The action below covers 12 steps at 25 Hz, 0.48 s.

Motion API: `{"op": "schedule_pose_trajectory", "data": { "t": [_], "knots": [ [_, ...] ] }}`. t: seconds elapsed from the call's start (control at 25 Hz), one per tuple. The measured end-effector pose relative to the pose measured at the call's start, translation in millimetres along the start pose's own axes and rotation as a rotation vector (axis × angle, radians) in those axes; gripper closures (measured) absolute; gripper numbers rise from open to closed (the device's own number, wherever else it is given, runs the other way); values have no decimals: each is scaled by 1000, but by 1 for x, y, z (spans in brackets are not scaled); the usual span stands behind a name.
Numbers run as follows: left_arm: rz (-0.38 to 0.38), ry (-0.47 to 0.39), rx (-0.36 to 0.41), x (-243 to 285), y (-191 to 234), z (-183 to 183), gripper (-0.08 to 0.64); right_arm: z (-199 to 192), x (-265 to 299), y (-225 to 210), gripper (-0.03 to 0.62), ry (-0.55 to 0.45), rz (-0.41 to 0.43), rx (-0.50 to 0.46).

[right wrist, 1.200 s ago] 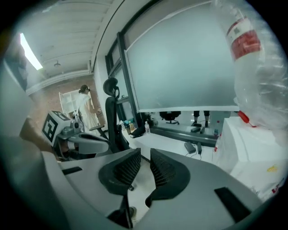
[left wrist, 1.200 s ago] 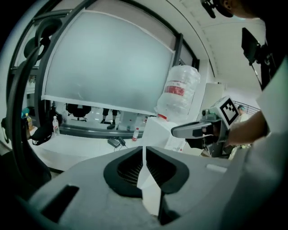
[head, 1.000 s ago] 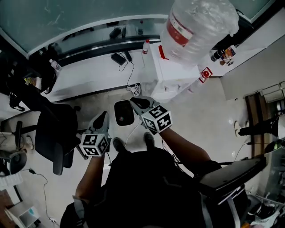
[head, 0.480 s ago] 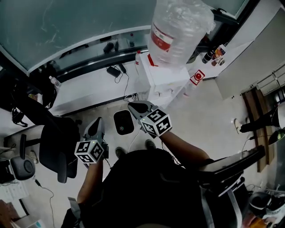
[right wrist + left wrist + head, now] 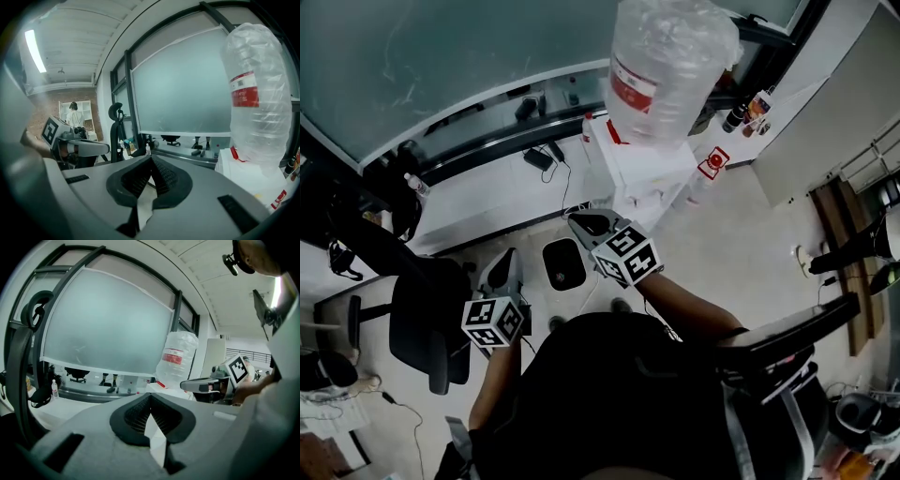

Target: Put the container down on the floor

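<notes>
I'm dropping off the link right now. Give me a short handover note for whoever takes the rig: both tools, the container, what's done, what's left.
Left tool: jaws together, nothing in them.
Right tool: jaws have just closed together, nothing in them.
Container: dark, open-topped, standing on the floor, between the two tool tips in the head view; neither tool touches it.
Done: the container looks set down and released.
Left: nothing obvious for this job; perhaps confirm that it sits flat.

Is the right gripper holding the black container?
No: the right gripper is shut and empty, while the black container sits on the floor.
</notes>
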State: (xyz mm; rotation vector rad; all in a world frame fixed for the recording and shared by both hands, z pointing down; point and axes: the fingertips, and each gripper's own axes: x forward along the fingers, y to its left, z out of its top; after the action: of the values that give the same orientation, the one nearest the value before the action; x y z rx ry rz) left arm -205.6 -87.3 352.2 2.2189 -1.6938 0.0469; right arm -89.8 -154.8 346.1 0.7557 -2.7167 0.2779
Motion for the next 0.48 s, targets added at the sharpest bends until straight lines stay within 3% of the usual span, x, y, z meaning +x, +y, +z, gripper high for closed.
{"op": "schedule_pose_trajectory", "data": {
  "t": [0.48],
  "knots": [
    [1, -12, 4, 13, 4, 7, 549, 11, 8, -9, 584, -28, -1, -10]
  ]
}}
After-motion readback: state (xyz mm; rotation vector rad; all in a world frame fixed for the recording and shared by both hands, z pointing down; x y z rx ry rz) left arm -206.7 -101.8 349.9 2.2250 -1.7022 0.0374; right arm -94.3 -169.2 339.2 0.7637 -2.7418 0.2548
